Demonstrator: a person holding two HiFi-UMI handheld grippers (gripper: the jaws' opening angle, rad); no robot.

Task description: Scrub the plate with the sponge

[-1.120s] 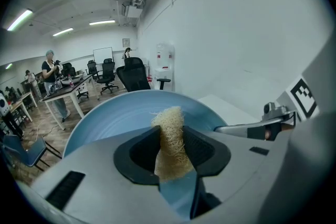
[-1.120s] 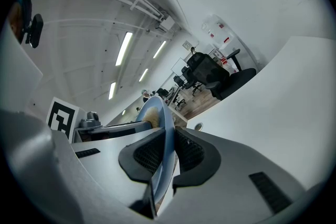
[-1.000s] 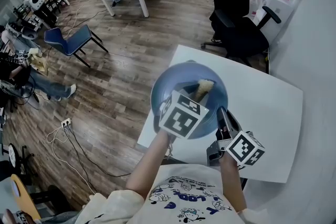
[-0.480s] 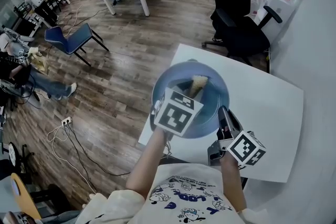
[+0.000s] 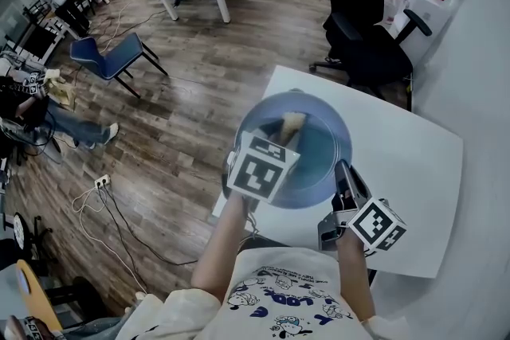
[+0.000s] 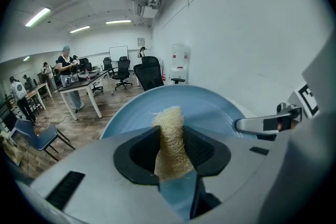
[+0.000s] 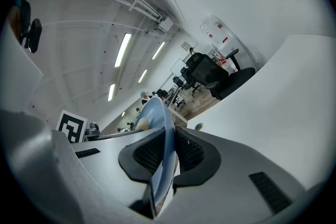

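Sponge (image 5: 292, 123) stroke under way: over the last second the left gripper (image 6: 169, 135), jaws clamped on the pale fibrous sponge, has slid toward the left side of the blue plate (image 5: 323, 154), and its marker cube (image 5: 259, 166) went left with it. The sponge tip now sits at the far-left part of the plate's inner face, where 1 second back it was nearer the middle. I read this as 1 pass of the scrub, with the right half of the plate probably still to cover. The plate itself has barely shifted. It sits over the left corner of the white table (image 5: 406, 163), with its left part overhanging the floor. The right gripper (image 5: 343, 173) has not moved, jaws pinched on the plate's near-right rim to steady it. Hard to make out: in the head view the cube hides the left jaws and the near-left part of the plate, so no view confirms that the sponge is pressing on the plate. The right gripper view shows the plate edge-on only, with its lower rim cut off by the gripper body. Cannot tell whether the plate rests on the table or is held just above it.
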